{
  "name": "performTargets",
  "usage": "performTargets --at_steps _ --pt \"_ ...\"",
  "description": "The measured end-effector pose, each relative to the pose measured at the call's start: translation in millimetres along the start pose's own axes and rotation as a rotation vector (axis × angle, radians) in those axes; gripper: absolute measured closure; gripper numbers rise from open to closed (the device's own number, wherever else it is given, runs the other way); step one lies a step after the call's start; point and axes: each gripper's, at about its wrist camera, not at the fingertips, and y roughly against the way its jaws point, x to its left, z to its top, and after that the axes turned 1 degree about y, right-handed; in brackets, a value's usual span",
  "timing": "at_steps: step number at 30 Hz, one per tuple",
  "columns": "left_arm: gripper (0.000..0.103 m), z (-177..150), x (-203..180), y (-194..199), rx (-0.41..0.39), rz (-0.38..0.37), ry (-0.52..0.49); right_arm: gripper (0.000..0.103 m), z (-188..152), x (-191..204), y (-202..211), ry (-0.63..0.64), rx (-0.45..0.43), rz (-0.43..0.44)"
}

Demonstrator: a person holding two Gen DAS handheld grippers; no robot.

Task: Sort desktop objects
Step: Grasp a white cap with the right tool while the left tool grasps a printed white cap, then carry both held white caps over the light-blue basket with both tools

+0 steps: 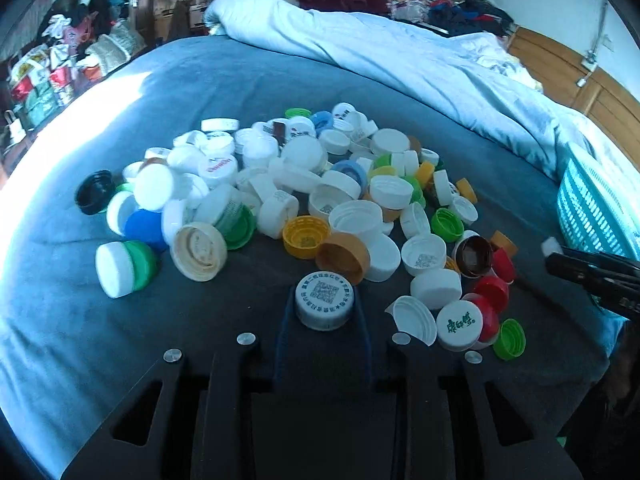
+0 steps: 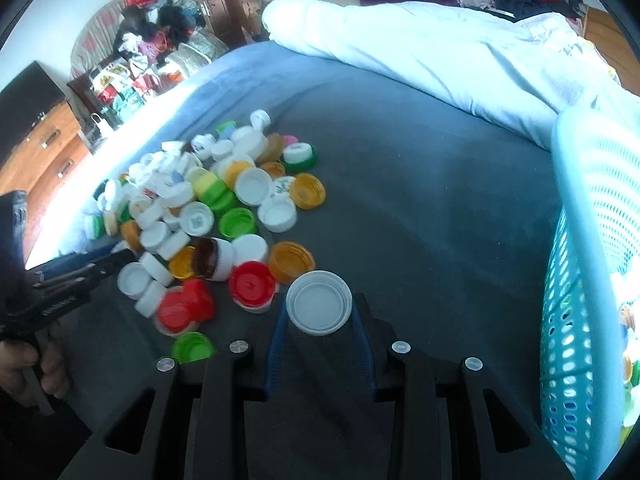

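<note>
A heap of several plastic bottle caps (image 1: 304, 184), mostly white with green, yellow, red and blue ones, lies on a dark blue bedspread (image 1: 248, 84). My left gripper (image 1: 325, 304) is shut on a grey-white cap with a printed code (image 1: 325, 299) at the heap's near edge. My right gripper (image 2: 319, 304) is shut on a plain white cap (image 2: 319, 302), hollow side up, just right of the heap (image 2: 208, 208). The right gripper shows from the side at the right edge of the left wrist view, a white cap at its tips (image 1: 552, 246). In the right wrist view the left gripper reaches in from the left.
A turquoise perforated basket (image 2: 580, 280) holding several caps stands to the right of the heap; its corner (image 1: 592, 204) shows in the left wrist view. A pale rolled duvet (image 1: 400, 52) lies behind. A hand (image 2: 24, 364) holds the left gripper. Cluttered furniture lines the far left.
</note>
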Motion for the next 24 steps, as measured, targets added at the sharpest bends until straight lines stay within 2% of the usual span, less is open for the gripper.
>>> performTargets --at_steps 5,10,18,24 --pt "0.078 12.1 -12.0 29.0 -0.036 0.102 -0.013 0.069 7.4 16.1 35.0 0.035 -0.052 0.029" --pt "0.078 25.4 -26.9 55.2 -0.077 0.171 -0.043 0.069 14.3 29.2 71.6 0.068 -0.115 0.038" --pt "0.078 40.6 -53.8 84.8 -0.126 0.188 -0.085 0.069 13.2 24.4 119.3 0.069 -0.193 0.021" --pt "0.078 50.9 -87.0 91.8 -0.136 0.144 -0.126 0.069 9.1 -0.2 150.6 0.037 -0.243 -0.018"
